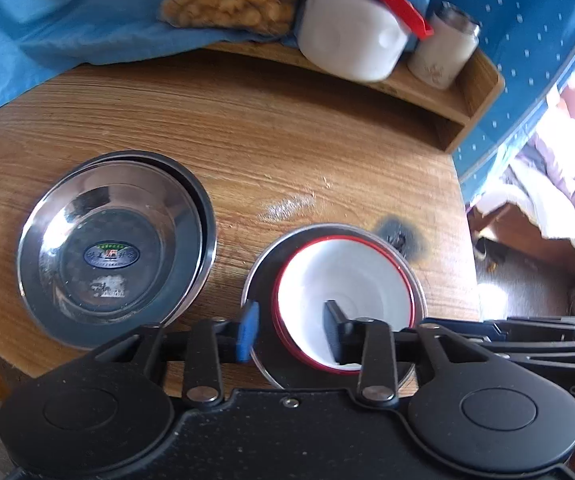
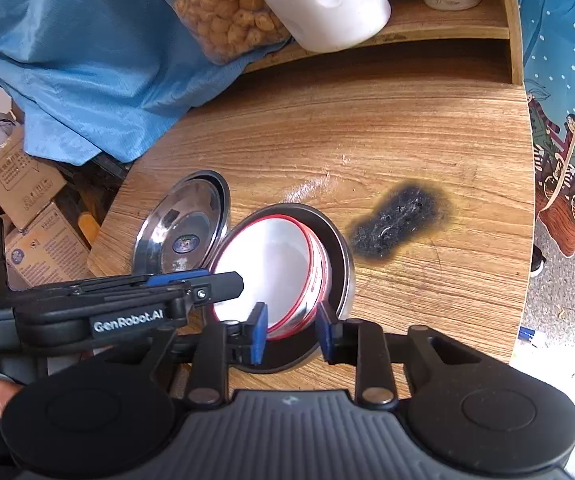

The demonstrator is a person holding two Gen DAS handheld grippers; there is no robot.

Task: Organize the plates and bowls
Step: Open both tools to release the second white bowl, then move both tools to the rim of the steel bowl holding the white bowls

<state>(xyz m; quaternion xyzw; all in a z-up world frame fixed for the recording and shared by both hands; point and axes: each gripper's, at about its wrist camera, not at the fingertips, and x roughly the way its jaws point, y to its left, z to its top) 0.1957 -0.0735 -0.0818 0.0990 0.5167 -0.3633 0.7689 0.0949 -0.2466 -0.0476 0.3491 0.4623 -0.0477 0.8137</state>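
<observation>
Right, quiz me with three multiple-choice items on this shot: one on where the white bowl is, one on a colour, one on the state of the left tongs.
1. Where does the white bowl sit?
A. On the back shelf
B. Inside a steel dish
C. On the blue cloth

2. What colour are the pads on the tongs?
A. Blue
B. Yellow
C. Green

3. How do the left tongs stand?
A. Shut on a steel plate
B. Lifted far from all dishes
C. Open, straddling the bowl's wall

Key:
1 B: the white bowl is ringed by the steel dish, beside the burn mark.
2 A: the pads are blue.
3 C: on the left tongs, one finger is outside the red rim and one is inside, with a gap between them.
</observation>
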